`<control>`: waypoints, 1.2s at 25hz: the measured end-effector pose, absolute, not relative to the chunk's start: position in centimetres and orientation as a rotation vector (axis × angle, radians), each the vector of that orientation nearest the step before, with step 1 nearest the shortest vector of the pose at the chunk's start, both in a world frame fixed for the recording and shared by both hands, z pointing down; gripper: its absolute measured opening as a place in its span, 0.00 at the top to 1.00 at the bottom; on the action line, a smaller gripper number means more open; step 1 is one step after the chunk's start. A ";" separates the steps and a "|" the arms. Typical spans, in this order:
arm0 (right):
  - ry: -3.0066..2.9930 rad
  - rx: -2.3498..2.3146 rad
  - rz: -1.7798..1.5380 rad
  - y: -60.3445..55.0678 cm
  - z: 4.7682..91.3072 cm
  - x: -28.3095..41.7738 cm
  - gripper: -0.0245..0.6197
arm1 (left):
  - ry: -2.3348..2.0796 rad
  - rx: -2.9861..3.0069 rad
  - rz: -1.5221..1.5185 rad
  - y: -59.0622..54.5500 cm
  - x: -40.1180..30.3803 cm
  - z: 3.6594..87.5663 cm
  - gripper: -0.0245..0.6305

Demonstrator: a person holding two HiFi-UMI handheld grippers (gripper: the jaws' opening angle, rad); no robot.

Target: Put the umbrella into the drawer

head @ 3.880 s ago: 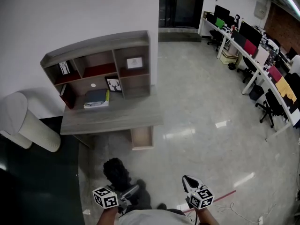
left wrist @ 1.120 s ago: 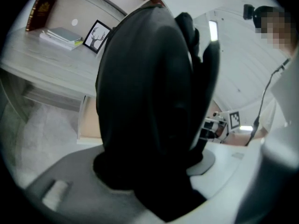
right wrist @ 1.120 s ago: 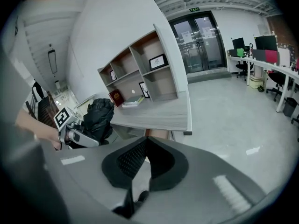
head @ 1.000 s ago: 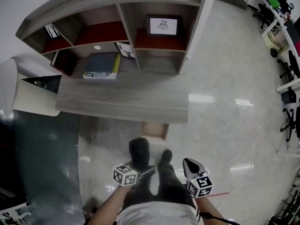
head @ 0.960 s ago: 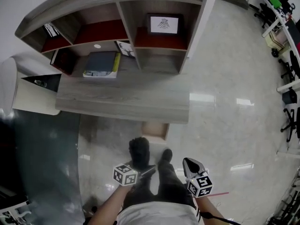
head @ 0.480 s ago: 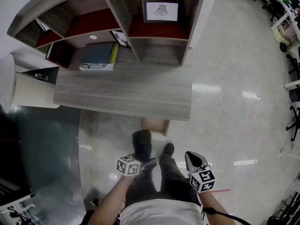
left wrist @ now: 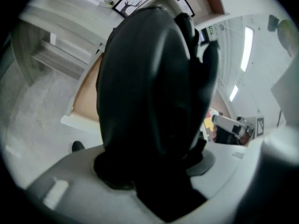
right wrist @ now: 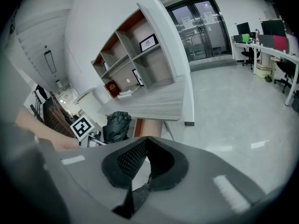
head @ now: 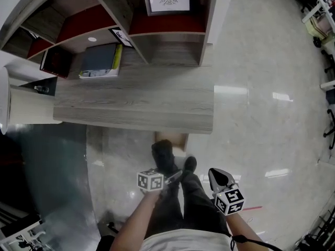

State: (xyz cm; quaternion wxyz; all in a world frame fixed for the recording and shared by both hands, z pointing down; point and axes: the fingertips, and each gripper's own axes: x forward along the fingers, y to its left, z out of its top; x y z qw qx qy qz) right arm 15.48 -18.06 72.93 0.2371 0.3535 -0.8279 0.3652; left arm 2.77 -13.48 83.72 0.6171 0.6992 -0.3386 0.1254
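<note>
A folded black umbrella (head: pixel 163 156) is held in my left gripper (head: pixel 174 175), whose jaws are shut on its lower end. In the left gripper view the umbrella (left wrist: pixel 149 92) fills most of the picture and hides the pads. It hangs just in front of the open wooden drawer (head: pixel 177 139) under the desk (head: pixel 136 109); a strip of the drawer (left wrist: pixel 86 99) shows to the umbrella's left. My right gripper (head: pixel 215 173) is at the lower right, shut with nothing in it (right wrist: pixel 145 141). From there I see the umbrella (right wrist: pixel 117 125) beside the drawer (right wrist: pixel 148 129).
A shelf unit (head: pixel 172 25) stands on the desk with books (head: pixel 99 60) and a framed picture (head: pixel 168 0). The person's legs and shoe (head: pixel 189 163) are below the drawer. A pale cylinder (head: pixel 26 106) is at the left, with glossy floor (head: pixel 261 114) to the right.
The view has closed in on the desk. Both grippers have sunk, and the left one has carried the umbrella nearer the open drawer.
</note>
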 end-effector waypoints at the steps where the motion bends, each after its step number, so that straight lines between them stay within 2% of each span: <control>1: -2.270 0.967 1.008 -18.2 73.2 15.2 0.95 | -0.782 1.592 0.270 -13.8 2.7 84.6 0.56; 14: -2.225 0.918 1.068 -18.4 80.6 11.9 0.95 | -0.860 1.494 0.196 -17.3 1.5 95.3 0.56; 30: -2.240 0.876 1.100 -18.9 86.2 9.5 0.95 | -0.881 1.484 0.114 -22.5 0.9 99.4 0.56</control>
